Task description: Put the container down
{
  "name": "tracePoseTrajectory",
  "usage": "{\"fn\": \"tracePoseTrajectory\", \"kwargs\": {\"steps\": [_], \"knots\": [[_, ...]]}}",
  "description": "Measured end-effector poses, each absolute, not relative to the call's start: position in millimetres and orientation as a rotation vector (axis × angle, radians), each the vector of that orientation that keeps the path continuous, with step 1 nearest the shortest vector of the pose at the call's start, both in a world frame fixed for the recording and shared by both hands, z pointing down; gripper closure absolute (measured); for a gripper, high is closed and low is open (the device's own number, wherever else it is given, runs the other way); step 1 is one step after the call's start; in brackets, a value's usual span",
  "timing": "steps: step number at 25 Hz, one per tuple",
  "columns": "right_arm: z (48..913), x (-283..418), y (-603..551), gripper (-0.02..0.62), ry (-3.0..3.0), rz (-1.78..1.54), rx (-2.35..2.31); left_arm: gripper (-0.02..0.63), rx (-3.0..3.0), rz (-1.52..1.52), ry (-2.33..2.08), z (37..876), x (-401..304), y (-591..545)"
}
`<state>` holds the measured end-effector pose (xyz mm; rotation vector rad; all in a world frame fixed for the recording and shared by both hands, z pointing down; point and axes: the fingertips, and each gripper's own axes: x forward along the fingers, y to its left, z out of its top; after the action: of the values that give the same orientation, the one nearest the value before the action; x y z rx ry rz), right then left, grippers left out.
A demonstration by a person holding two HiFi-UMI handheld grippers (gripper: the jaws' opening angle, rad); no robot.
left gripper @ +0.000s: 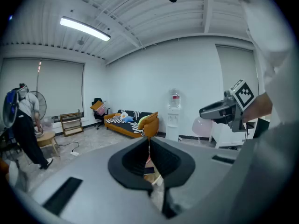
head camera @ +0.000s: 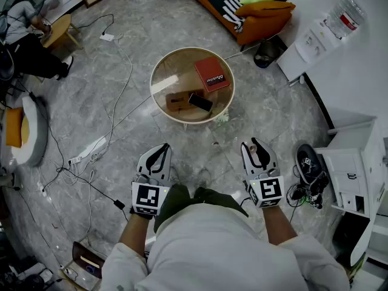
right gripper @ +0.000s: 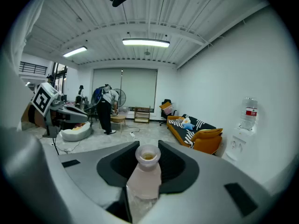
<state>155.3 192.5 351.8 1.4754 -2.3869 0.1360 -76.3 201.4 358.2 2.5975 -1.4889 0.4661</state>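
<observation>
A pale plastic container [right gripper: 143, 177], its open neck pointing away, sits clamped between the jaws of the right gripper [head camera: 257, 153], which stand fairly wide with their dark pads pressed on its two sides. The person holds it out low in front of the body, above the grey marble floor [head camera: 139, 35] and on the near side of a round counter [head camera: 176, 67]. To the left, level with it, the left gripper [head camera: 159, 157] has its jaws drawn together to a thin slit, with nothing in them. On the counter lie a red book [head camera: 212, 73], a cardboard box [head camera: 178, 101] and a dark phone [head camera: 200, 101] resting on the box. Beyond the counter, far right, stands an orange sofa [head camera: 262, 16]; a water cooler [head camera: 344, 14] stands against the right wall. A black shoe [head camera: 308, 162] lies on the floor just right of the right gripper. White cables [head camera: 119, 102] trail across the floor at left.
</observation>
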Motion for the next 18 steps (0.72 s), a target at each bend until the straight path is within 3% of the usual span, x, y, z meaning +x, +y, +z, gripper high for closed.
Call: {"fn": "tracePoseTrajectory", "kwargs": {"steps": [18], "knots": [[353.9, 165.5, 189.5, 0.451, -2.437, 0.132, 1.445, 0.591, 2.577, 0.472, -1.536, 357.4, -60.3, 202.5]]}}
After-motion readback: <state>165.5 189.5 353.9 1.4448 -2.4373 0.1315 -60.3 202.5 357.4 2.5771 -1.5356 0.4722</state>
